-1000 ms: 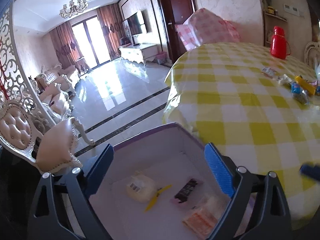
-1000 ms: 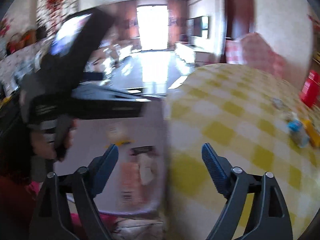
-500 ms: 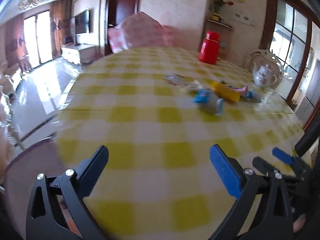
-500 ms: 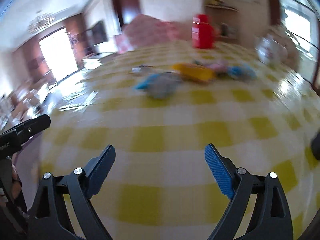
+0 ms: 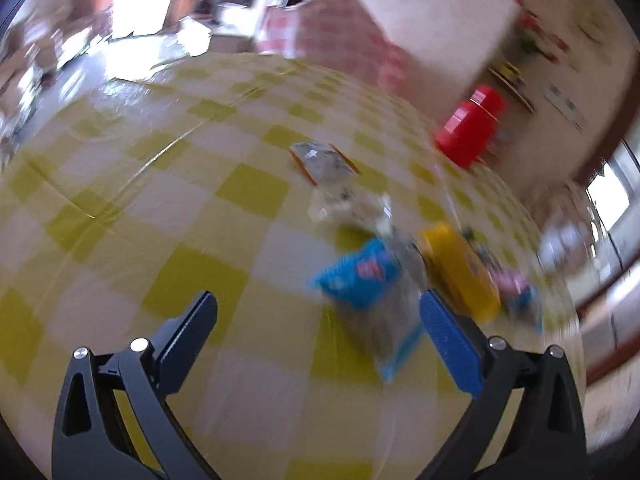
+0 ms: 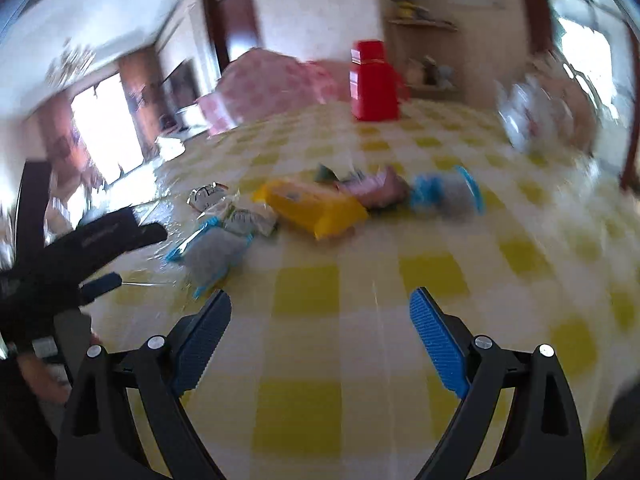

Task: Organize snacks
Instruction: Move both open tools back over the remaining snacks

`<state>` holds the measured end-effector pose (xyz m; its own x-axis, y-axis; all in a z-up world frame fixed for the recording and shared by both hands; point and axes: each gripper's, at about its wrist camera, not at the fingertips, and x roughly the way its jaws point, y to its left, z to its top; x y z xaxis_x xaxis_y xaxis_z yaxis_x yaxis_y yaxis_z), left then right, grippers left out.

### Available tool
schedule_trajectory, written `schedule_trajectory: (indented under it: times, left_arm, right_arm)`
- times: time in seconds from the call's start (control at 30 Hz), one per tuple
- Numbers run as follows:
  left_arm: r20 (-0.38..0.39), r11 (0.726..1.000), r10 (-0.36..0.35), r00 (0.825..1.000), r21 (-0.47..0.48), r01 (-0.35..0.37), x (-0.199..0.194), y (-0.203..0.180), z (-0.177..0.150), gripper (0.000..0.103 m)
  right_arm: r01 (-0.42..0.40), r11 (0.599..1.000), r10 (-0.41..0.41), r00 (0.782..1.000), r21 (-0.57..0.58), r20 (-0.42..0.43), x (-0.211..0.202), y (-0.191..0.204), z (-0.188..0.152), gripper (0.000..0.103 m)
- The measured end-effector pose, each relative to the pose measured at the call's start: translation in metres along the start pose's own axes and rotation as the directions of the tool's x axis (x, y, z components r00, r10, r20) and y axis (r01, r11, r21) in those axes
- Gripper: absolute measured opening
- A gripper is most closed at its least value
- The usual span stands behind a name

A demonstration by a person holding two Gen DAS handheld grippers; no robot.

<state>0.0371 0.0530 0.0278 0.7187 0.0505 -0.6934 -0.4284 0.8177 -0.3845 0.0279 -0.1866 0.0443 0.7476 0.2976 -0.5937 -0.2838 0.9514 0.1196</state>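
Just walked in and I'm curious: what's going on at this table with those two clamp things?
A person is tidying snacks with a hand-held gripper in each hand. Both the left gripper and the right gripper are open and empty, aimed down at a pile of packets on the yellow checked table. Nearest the left one lies a blue packet, beside a yellow pack. Nothing is picked up at this moment. A red flask stands further back.

Tablecloth (image 5: 248, 192) yellow-and-white check. Near its far edge, red flask (image 6: 374, 80). Mid-table: yellow packet (image 6: 316, 206), blue-and-grey packet (image 5: 368, 284), pink packet (image 6: 380, 188), clear silvery packet (image 5: 324, 160) with orange edges. Gripper pads (image 6: 438, 344) blue on black frames.
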Motion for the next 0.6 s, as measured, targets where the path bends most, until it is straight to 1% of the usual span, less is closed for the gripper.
schedule_trajectory:
  times: [0.1, 0.17, 0.23, 0.27, 0.3, 0.33, 0.4, 0.5, 0.57, 0.6]
  left_arm:
    - [0.005, 0.996, 0.013, 1.0, -0.092, -0.012, 0.02, 0.006, 0.015, 0.101]
    - [0.024, 0.994, 0.019, 1.0, -0.11, -0.016, 0.025, 0.014, 0.018, 0.101]
    - [-0.005, 0.99, 0.015, 1.0, -0.142, -0.016, 0.03, 0.024, 0.023, 0.101]
    - [0.005, 0.986, 0.007, 1.0, -0.167, -0.006, 0.03, 0.03, 0.025, 0.101]
    - [0.014, 0.984, 0.015, 1.0, -0.179, -0.013, 0.029, 0.034, 0.026, 0.101]
    - [0.02, 0.983, 0.029, 0.999, -0.183, -0.024, 0.03, 0.036, 0.027, 0.101]
    - [0.024, 0.984, 0.033, 0.999, -0.175, -0.028, 0.03, 0.036, 0.026, 0.101]
    - [0.008, 0.989, 0.021, 1.0, -0.149, -0.02, 0.033, 0.031, 0.025, 0.101]
    - [0.002, 0.99, 0.01, 1.0, -0.141, -0.01, 0.031, 0.028, 0.024, 0.101]
    - [0.005, 0.99, 0.012, 1.0, -0.138, -0.011, 0.029, 0.028, 0.023, 0.101]
  right_arm:
    - [-0.023, 0.997, 0.023, 1.0, -0.076, -0.005, 0.033, 0.006, 0.034, 0.088]
    - [-0.037, 0.993, 0.035, 0.999, -0.116, -0.017, 0.051, 0.012, 0.05, 0.088]
    - [-0.05, 0.979, 0.04, 0.998, -0.195, -0.055, 0.082, 0.023, 0.068, 0.087]
    - [-0.052, 0.974, 0.038, 0.997, -0.222, -0.066, 0.092, 0.026, 0.073, 0.087]
    - [-0.062, 0.965, 0.04, 0.995, -0.253, -0.09, 0.107, 0.031, 0.078, 0.085]
    - [-0.075, 0.959, 0.045, 0.992, -0.272, -0.114, 0.12, 0.034, 0.082, 0.084]
    - [-0.095, 0.95, 0.047, 0.985, -0.297, -0.167, 0.144, 0.038, 0.087, 0.083]
    - [-0.082, 0.934, 0.007, 0.977, -0.348, -0.212, 0.165, 0.039, 0.088, 0.082]
    - [-0.109, 0.932, 0.011, 0.962, -0.345, -0.273, 0.173, 0.033, 0.08, 0.075]
    - [-0.1, 0.928, 0.002, 0.964, -0.358, -0.264, 0.17, 0.031, 0.076, 0.067]
